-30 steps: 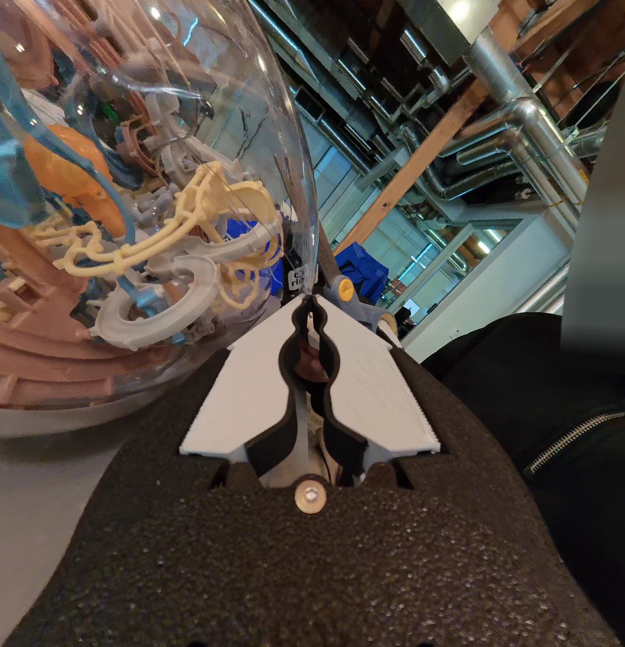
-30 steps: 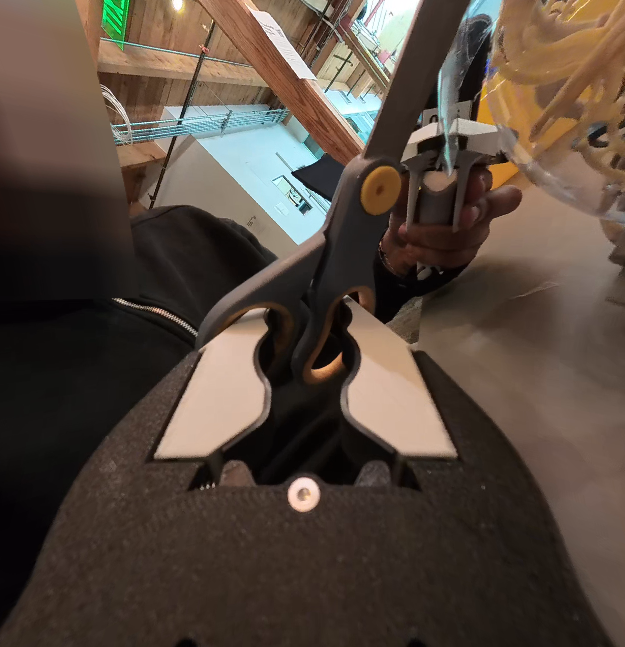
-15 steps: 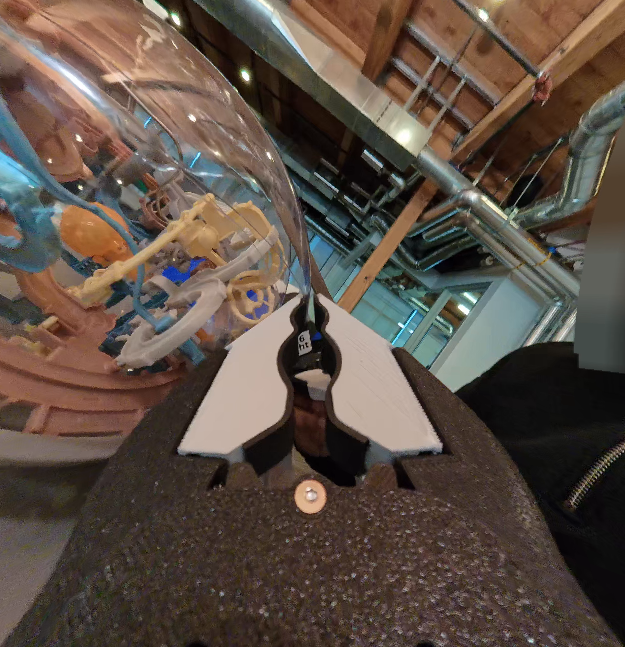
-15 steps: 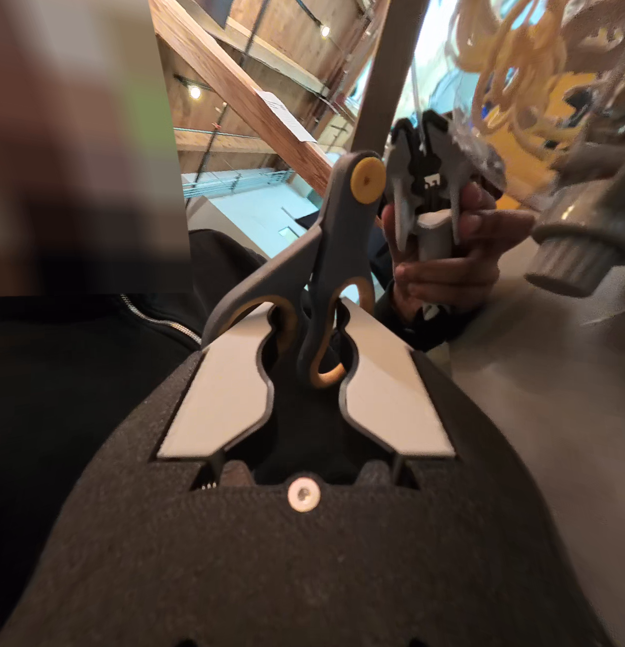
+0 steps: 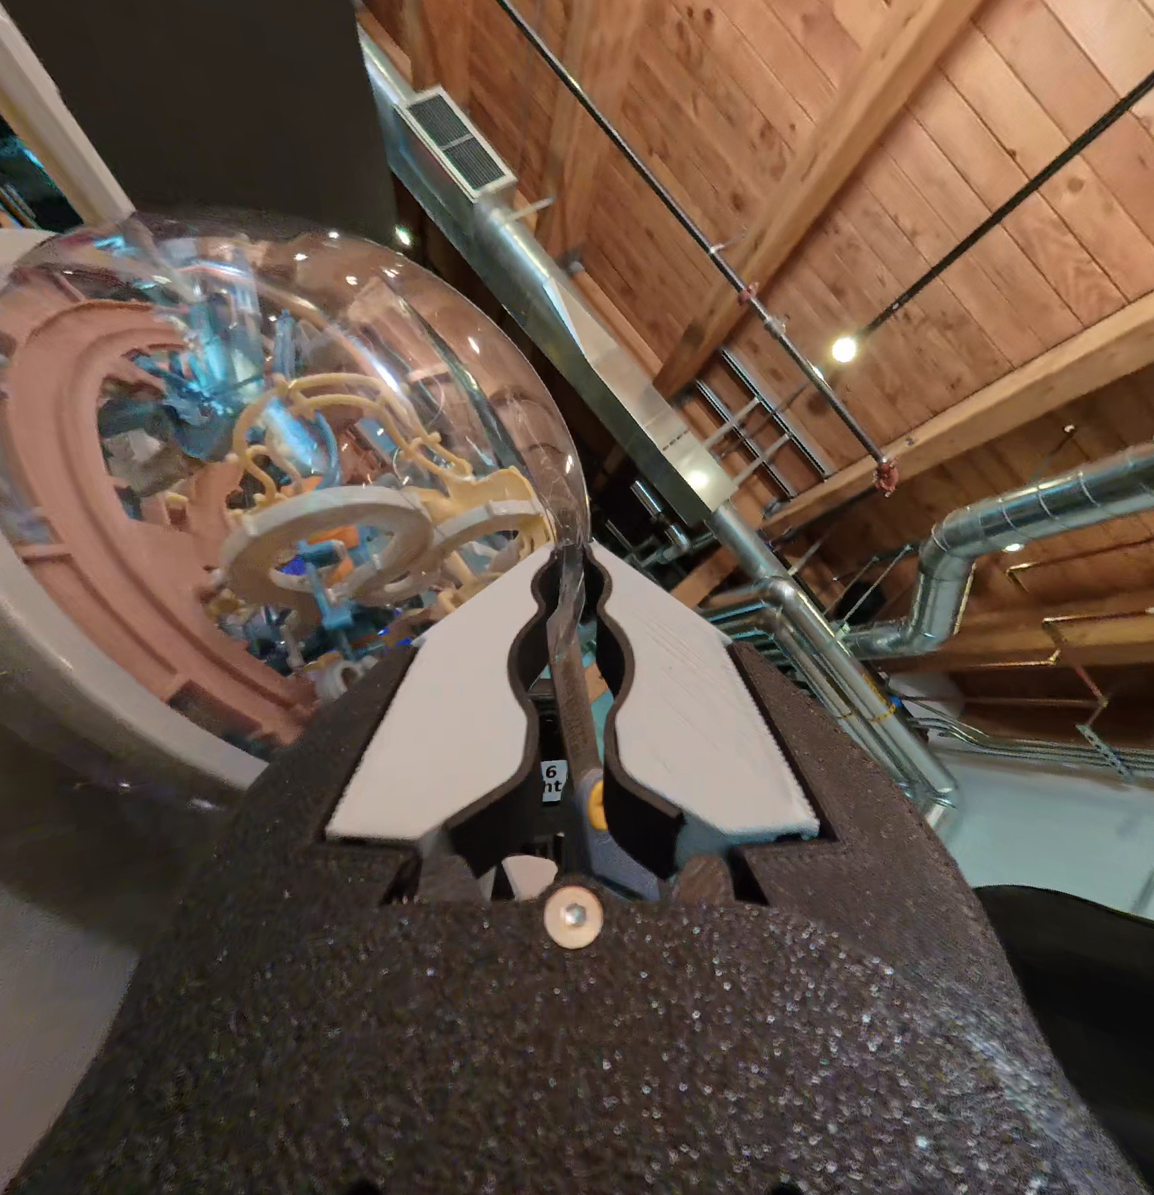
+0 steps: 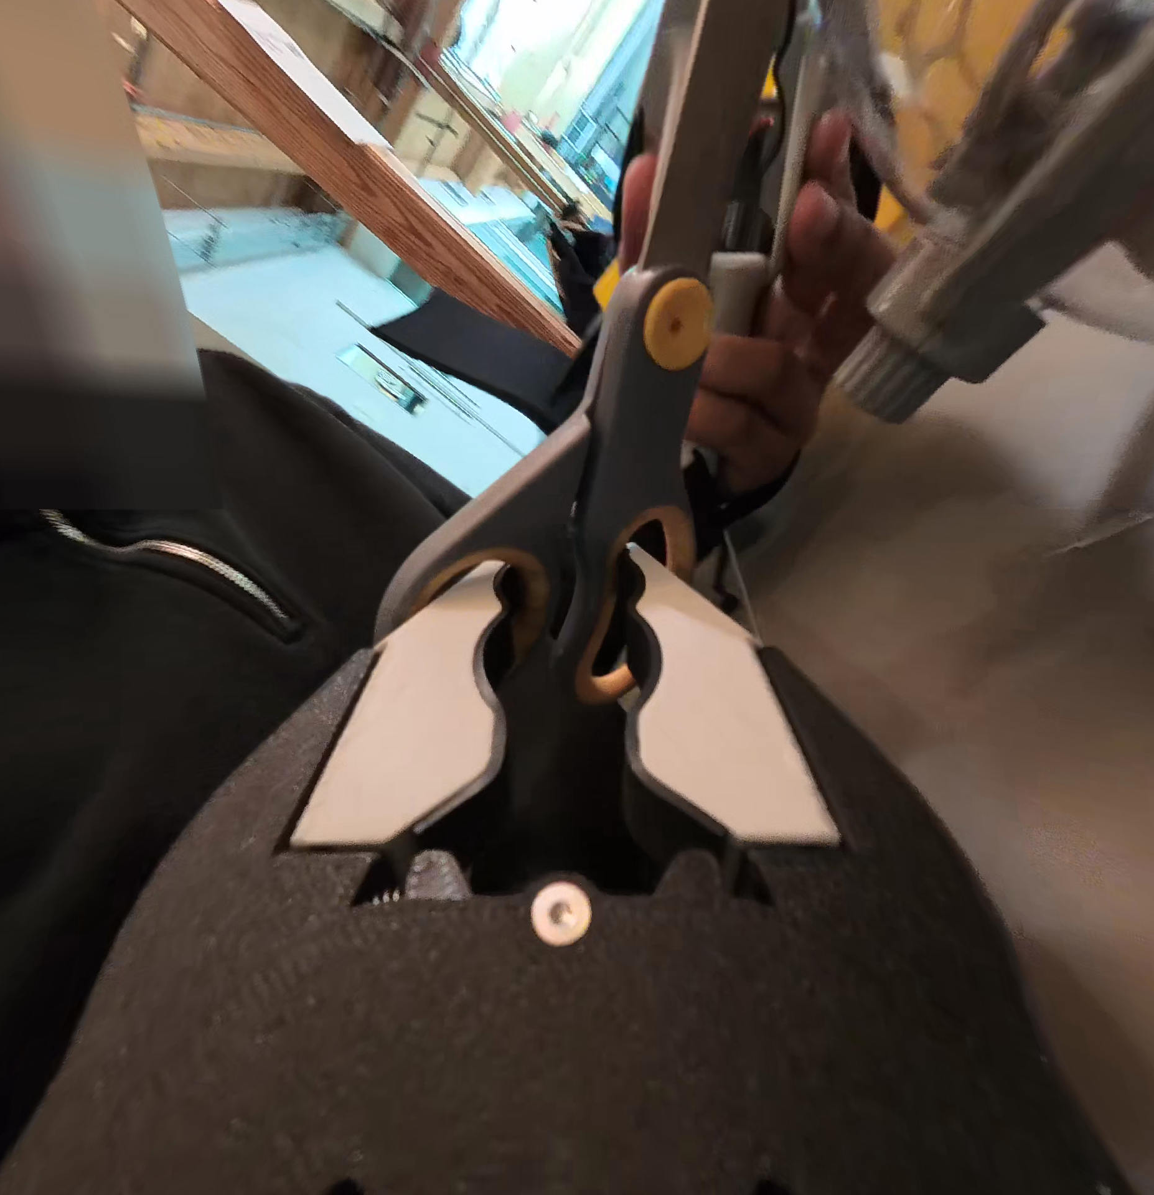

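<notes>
A clear plastic sphere point(image 5: 270, 420) with coloured maze tracks inside fills the left of the left wrist view, on a pale grey base point(image 5: 57, 659). My left gripper point(image 5: 569, 557) is shut on a thin clear plastic tab point(image 5: 565, 601) at the sphere's edge. Grey scissors with a yellow pivot point(image 6: 678, 323) are in my right gripper point(image 6: 561, 569), which is shut on the handles, with its fingertips in the two loops. The blade point(image 6: 704, 97) points up beside the left gripper point(image 6: 781, 161), which a hand point(image 6: 755, 401) holds. The blade point(image 5: 574, 705) shows through the left gripper's gap.
A person in a black zip jacket point(image 6: 141, 614) is close on the left. A grey tabletop point(image 6: 949, 743) lies to the right. A grey ribbed knob point(image 6: 904, 368) of the toy hangs near the scissors. Wooden ceiling and metal ducts point(image 5: 949, 582) are overhead. The left gripper's tips are roughly 15 cm from the right gripper's.
The left wrist view has tilted up toward the ceiling and the sphere has turned. The scissors have come closer, and their blade now sits just behind the left gripper's fingers.
</notes>
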The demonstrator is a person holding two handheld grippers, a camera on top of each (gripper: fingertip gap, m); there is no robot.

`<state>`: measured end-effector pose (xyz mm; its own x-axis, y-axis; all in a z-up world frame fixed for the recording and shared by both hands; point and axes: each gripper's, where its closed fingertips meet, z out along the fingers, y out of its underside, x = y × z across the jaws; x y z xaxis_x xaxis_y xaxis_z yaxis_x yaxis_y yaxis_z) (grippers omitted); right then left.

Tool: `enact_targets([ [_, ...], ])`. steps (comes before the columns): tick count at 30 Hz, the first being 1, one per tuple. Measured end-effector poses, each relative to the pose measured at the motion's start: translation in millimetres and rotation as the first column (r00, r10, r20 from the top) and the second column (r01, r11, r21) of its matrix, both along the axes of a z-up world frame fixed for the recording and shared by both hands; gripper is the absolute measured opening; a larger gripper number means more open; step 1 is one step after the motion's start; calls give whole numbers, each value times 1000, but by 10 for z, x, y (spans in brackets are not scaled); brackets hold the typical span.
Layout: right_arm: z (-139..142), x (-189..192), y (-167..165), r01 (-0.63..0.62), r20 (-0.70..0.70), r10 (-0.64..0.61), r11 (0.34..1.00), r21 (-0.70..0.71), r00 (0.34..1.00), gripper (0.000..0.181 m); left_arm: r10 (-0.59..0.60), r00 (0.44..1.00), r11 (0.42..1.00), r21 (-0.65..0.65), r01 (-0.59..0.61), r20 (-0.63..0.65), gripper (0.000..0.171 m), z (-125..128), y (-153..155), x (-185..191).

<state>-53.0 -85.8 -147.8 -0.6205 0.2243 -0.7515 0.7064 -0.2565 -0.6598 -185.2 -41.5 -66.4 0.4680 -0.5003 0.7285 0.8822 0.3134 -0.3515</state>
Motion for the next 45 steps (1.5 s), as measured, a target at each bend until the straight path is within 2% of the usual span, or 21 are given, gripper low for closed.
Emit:
enact_targets([
  [3,-54,2,-36,14,-22,-12,996,89,1000,28,-41,999,999,-7,41,-11,1,20,-3,33],
  [8,69,8,106,76,-60,-75,997,20,995,27,-34,999,999,27,35,-28,0,75,-15,68],
  [12,139,64,161,75,-79,-78,996,-43,994,28,-61,997,997,38,63,-50,0,64,5,119],
  [15,89,67,160,76,-103,-81,996,-47,991,28,-71,994,995,69,77,-88,0,44,-9,155],
  [19,-87,-4,177,114,-114,-111,993,15,987,29,-59,992,992,104,71,-113,0,20,-50,150],
  [25,-40,16,277,127,-127,-138,988,-91,982,29,-44,990,994,91,56,-132,0,15,-33,156],
  [30,-1,26,455,193,-153,-220,966,-169,964,27,-57,989,994,84,69,-140,0,13,-20,173],
  [34,-15,7,530,257,-188,-282,955,-149,941,27,-54,988,995,78,66,-146,0,9,-16,175],
  [45,-39,-1,502,236,-192,-257,963,-128,947,27,-59,992,993,96,70,-111,0,5,-48,109],
])
